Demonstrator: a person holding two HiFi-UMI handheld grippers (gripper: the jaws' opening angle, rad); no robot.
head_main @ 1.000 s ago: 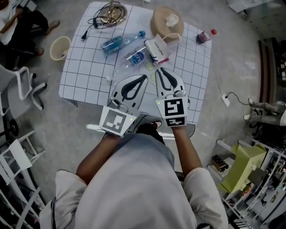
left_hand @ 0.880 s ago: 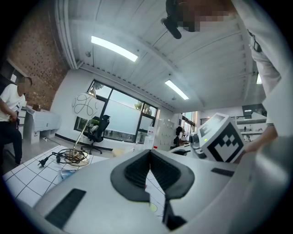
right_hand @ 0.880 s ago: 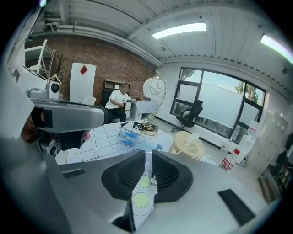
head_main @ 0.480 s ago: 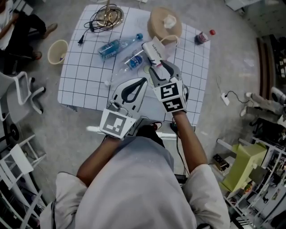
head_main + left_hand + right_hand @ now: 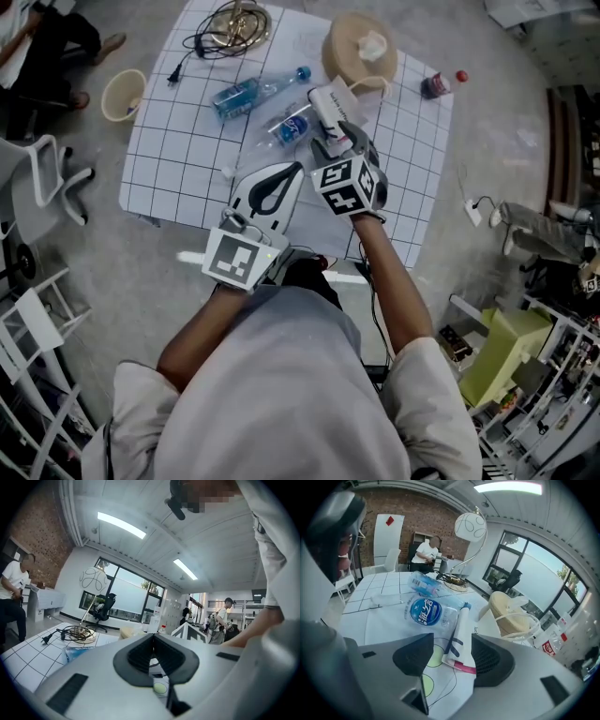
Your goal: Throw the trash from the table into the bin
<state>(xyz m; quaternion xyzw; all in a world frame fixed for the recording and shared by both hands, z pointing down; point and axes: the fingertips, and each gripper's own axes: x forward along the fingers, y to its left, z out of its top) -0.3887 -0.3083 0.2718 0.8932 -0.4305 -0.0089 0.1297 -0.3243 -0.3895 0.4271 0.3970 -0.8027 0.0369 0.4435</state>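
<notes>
– Bottles, head view?
– Two on the table (image 5: pixel 178 159): near bottle (image 5: pixel 292 125) just left of the right gripper (image 5: pixel 336 133), far bottle (image 5: pixel 246 91) beyond. One carton (image 5: pixel 328 101) at its tips. One bin (image 5: pixel 125 94), well left of the left gripper (image 5: pixel 298 169).
– Left gripper view?
– Jaws together, empty.
– Right gripper view?
– Jaws just opened, apart; carton (image 5: pixel 461 625) between them, unpressed, long axis running away, far end by the near bottle (image 5: pixel 427 612).

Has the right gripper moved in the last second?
Yes. The right gripper left the table's near edge for the white packet; its jaws have just been opening, packet end between them, ungripped.
</notes>
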